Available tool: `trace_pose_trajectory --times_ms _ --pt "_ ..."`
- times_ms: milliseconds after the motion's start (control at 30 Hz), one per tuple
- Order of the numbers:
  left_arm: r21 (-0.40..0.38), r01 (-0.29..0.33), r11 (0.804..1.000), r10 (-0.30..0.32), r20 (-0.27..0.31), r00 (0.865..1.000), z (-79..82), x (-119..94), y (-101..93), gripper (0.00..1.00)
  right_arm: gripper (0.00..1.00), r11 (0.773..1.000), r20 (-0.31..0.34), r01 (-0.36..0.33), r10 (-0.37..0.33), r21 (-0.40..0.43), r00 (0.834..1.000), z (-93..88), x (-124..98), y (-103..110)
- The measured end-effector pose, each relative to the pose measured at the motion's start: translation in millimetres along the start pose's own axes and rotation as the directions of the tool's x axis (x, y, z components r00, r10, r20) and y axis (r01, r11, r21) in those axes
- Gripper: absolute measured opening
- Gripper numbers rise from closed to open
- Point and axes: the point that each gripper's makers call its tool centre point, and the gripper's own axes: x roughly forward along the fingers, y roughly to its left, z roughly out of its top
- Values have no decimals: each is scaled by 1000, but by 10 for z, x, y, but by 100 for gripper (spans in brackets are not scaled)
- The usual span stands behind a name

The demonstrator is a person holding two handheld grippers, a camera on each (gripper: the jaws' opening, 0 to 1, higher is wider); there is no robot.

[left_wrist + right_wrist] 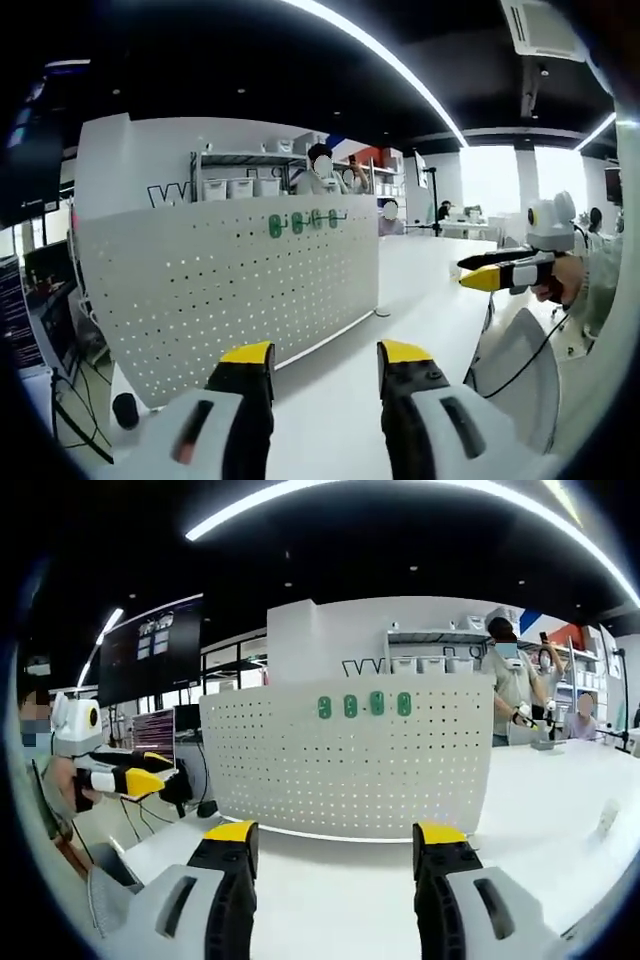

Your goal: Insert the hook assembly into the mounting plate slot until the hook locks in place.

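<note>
While tools [325,365] [338,848] gape — pegboard [350,760] upright.

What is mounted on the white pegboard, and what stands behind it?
Four green hooks sit near the pegboard top. Behind: shelving and people; the board hides anything lower.

Four green hooks [361,705], one pegboard [350,770]

Dark ceiling with long curved light strips [400,70], white table [540,810], shelving [245,165], bright windows [490,180] beyond.
</note>
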Motion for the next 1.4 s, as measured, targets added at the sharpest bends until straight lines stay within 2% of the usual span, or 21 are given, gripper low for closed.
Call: trace_pose_trajectory --times_ms 233,733,1167,1400 --pt "2 -24 1000 24 39 999 99 -105 9 45 64 1000 41 -2 1 29 999 98 -143 20" --pt "-7 -47 999 47 57 997 150 -152 -100 45 65 998 47 -33 30 59 998 69 -200 73" --pt "-4 -76 997 76 62 995 56 -257 -261 44 65 996 56 -77 74 49 996 39 -319 129" --pt "5 -79 997 79 69 995 110 -306 -299 44 65 995 73 -90 86 46 994 98 -339 187"
